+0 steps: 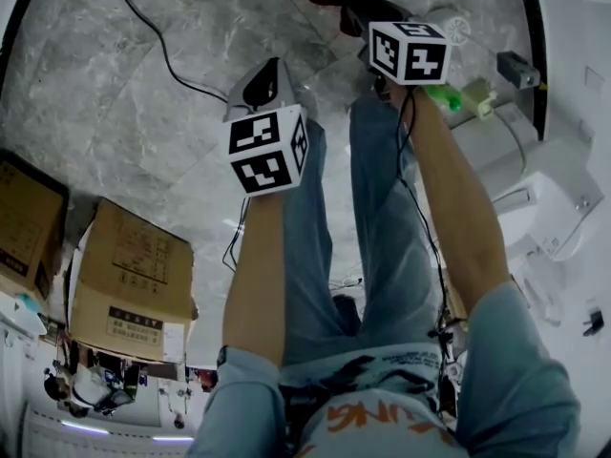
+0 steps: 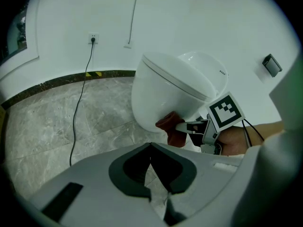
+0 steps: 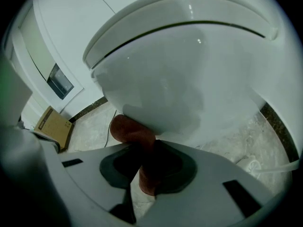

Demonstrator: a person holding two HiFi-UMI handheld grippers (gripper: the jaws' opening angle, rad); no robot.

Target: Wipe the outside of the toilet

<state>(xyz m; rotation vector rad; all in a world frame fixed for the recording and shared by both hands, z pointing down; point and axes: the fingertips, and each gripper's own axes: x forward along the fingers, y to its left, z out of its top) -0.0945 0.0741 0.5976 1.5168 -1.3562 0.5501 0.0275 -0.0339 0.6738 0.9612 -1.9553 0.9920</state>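
The white toilet hangs off the wall, and its bowl fills the right gripper view. My right gripper is shut on a red-brown cloth and presses it against the underside of the bowl's front. In the left gripper view the same cloth sits at the tip of the right gripper, low on the bowl. My left gripper hangs back over the floor, jaws closed tip to tip with nothing between them. From the head view, the left gripper is nearer me than the right gripper.
Two cardboard boxes stand on the marble floor at the left. A black cable runs from a wall socket across the floor. A green-tipped spray bottle and white fixtures are at the right. My legs stand below the grippers.
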